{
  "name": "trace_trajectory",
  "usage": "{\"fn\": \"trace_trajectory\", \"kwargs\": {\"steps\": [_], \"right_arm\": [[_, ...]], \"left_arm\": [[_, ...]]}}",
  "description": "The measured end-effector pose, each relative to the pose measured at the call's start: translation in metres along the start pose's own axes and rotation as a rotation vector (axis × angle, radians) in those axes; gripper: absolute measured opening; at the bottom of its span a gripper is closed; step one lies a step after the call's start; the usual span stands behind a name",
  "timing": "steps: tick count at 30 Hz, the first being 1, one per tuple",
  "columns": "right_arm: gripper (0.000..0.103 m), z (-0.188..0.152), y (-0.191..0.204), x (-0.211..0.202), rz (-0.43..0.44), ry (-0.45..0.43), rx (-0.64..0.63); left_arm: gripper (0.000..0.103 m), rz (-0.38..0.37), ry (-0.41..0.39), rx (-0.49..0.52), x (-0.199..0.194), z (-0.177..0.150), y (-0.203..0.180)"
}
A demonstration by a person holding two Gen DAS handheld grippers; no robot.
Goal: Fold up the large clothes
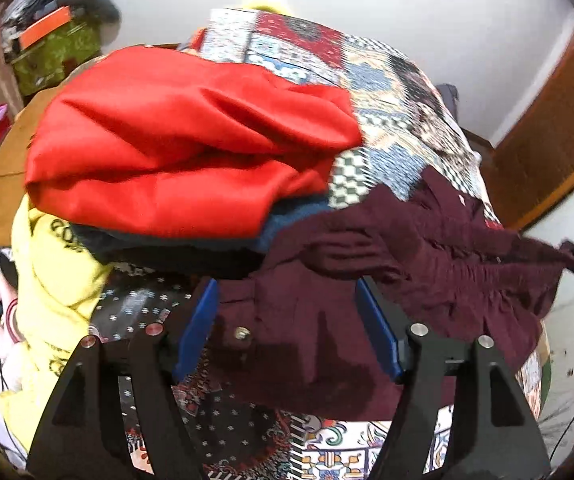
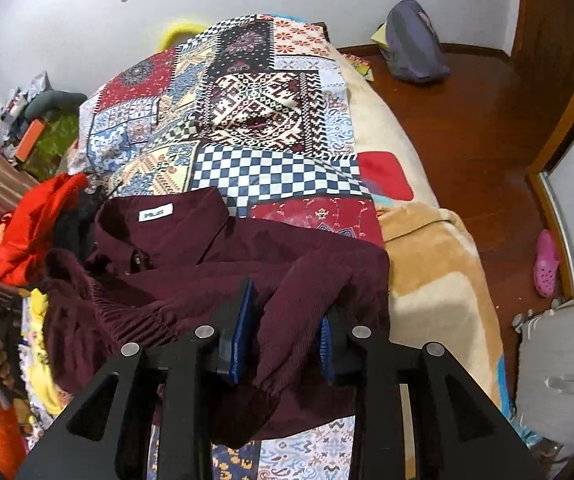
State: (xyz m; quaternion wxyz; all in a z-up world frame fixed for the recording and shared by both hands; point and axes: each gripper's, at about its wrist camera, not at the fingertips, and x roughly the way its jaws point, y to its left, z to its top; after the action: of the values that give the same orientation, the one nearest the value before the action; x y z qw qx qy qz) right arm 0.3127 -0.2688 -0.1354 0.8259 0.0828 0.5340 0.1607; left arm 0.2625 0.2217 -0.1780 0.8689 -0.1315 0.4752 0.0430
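A maroon corduroy shirt lies crumpled on a bed covered by a patchwork bedspread, collar and white neck label toward the far end. The left gripper hangs just above the shirt's near hem with its blue pads standing wide apart, gripping nothing; cloth shows between and below them. The right gripper is narrower, its pads on either side of a raised fold of the shirt; I cannot tell whether they press it.

The shirt looks soft, limp and fairly light, the ribbed cloth likely offering good grip. It will sag and bunch, so the shoulders or hem corners seem the best holds.

Left of the shirt, touching it, is a heap of other clothes: a red garment on top, dark blue under it, yellow below. Beyond the shirt's collar the bedspread lies open. Right of the shirt a tan blanket reaches the bed's edge, then wooden floor.
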Motion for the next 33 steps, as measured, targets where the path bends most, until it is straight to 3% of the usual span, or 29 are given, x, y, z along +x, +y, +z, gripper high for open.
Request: {"fn": "trace_trajectory", "kwargs": {"steps": [6,9,12,13,16,20,23,29,33], "right_arm": [[0.029,0.004,0.012,0.015,-0.05,0.016,-0.021],[0.036,0.006,0.014,0.022,-0.065,0.027,-0.035],[0.039,0.008,0.014,0.028,-0.069,0.052,-0.061],[0.039,0.009,0.013,0.028,-0.073,0.056,-0.067],[0.039,0.014,0.008,0.017,-0.08,0.039,-0.089],[0.051,0.019,-0.001,-0.007,-0.103,-0.035,-0.081],[0.053,0.011,0.007,-0.01,-0.113,-0.061,-0.117],[0.054,-0.026,0.051,0.026,-0.051,-0.023,-0.223],[0.054,-0.053,0.084,0.073,-0.088,0.027,-0.32]], "left_arm": [[0.069,-0.036,0.025,0.137,0.024,-0.012,-0.055],[0.069,-0.044,0.058,0.2,0.052,-0.018,-0.085],[0.069,0.057,0.085,0.27,0.084,-0.023,-0.105],[0.069,0.086,0.089,0.261,0.094,-0.024,-0.106],[0.072,0.083,0.085,0.233,0.104,-0.027,-0.103],[0.075,0.09,0.069,0.239,0.102,-0.025,-0.097],[0.075,0.117,0.053,0.219,0.098,-0.025,-0.093],[0.075,0.161,0.041,0.192,0.094,-0.025,-0.078],[0.075,0.172,0.028,0.195,0.086,-0.038,-0.066]]}}
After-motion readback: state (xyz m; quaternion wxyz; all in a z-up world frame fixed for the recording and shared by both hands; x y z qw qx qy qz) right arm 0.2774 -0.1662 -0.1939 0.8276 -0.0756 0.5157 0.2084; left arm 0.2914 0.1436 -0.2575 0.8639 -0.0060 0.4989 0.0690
